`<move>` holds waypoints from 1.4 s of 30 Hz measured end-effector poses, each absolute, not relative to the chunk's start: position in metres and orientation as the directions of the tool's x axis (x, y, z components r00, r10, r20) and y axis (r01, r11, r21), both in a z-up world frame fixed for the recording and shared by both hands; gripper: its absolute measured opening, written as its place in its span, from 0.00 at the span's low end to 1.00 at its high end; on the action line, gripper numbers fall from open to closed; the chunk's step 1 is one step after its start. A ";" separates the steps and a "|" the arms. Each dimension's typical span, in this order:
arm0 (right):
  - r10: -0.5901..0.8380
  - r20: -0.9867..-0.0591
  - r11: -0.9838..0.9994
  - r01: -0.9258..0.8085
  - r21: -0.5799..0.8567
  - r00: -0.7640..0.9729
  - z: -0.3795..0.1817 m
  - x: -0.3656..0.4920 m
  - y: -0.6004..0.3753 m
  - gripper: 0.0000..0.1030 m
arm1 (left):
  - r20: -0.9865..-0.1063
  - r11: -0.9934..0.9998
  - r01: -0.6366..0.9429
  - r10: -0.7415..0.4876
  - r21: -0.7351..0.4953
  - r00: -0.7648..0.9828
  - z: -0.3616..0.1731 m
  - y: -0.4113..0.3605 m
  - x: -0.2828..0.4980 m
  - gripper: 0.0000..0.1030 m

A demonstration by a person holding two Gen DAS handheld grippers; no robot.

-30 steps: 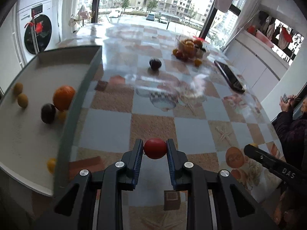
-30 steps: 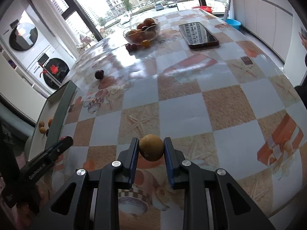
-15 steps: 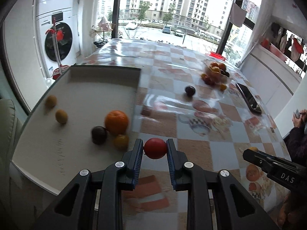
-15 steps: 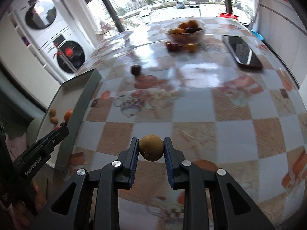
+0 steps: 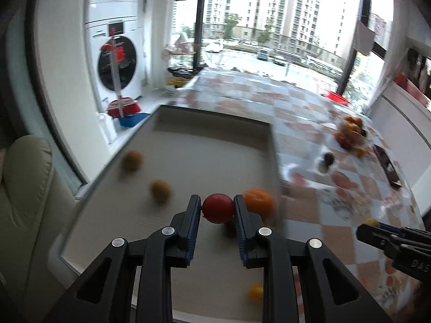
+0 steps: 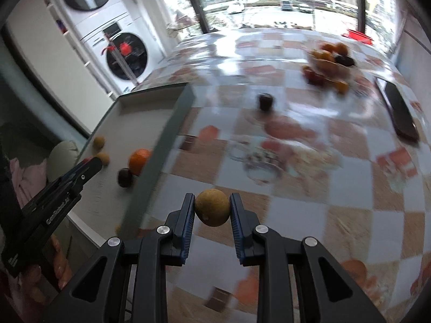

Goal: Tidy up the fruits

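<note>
My left gripper [image 5: 217, 210] is shut on a red round fruit [image 5: 218, 207] and holds it over the grey tray [image 5: 204, 145]. In the tray lie an orange [image 5: 259, 202], two brown-yellow fruits [image 5: 160, 190] and a small yellow one [image 5: 255, 292]. My right gripper [image 6: 212, 210] is shut on a brown-yellow round fruit [image 6: 212, 206] above the checkered table, right of the tray [image 6: 150, 167]. A dark fruit [image 6: 124, 177] lies in the tray beside the orange [image 6: 138, 160]. The left gripper also shows in the right wrist view [image 6: 91, 162].
A glass bowl of fruit [image 6: 330, 62] stands at the far side of the table, with loose fruits beside it. A dark fruit [image 6: 265, 101] lies alone on the table. A black phone [image 6: 400, 113] lies at the right. Washing machines [image 5: 118, 62] stand at the left.
Both grippers have swung left with their fruits. The left one has moved from the table's edge to over the tray. The right one has come closer to the tray.
</note>
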State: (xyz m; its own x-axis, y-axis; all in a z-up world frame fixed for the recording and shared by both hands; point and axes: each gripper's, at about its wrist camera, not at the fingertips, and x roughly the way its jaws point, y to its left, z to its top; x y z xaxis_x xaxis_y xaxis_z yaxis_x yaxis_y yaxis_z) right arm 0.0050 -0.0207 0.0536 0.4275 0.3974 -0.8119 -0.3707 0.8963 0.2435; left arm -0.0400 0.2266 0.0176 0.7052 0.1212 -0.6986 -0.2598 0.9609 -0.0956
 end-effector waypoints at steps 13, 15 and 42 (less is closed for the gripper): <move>0.478 -0.819 0.803 -0.536 0.261 0.318 0.053 0.019 0.083 0.28 | -0.733 0.940 -0.330 0.168 -0.081 0.659 -0.008 0.264 -0.036 0.26; 0.480 -0.824 0.793 -0.551 0.260 0.302 0.050 0.018 0.093 0.28 | -0.738 0.939 -0.334 0.168 -0.082 0.654 -0.010 0.265 -0.036 0.26; 0.069 -0.859 0.997 -0.007 0.076 0.507 0.016 0.042 -0.135 1.00 | -0.675 0.994 -0.062 -0.014 -0.089 0.738 0.025 0.154 -0.040 0.89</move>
State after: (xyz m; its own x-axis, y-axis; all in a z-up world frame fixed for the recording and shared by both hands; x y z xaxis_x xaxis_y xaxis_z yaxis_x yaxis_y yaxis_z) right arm 0.0419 -0.1347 0.0163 0.5069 0.0693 -0.8592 -0.0072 0.9971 0.0761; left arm -0.0402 0.1542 0.0246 0.7378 -0.0142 -0.6749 -0.0624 0.9941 -0.0891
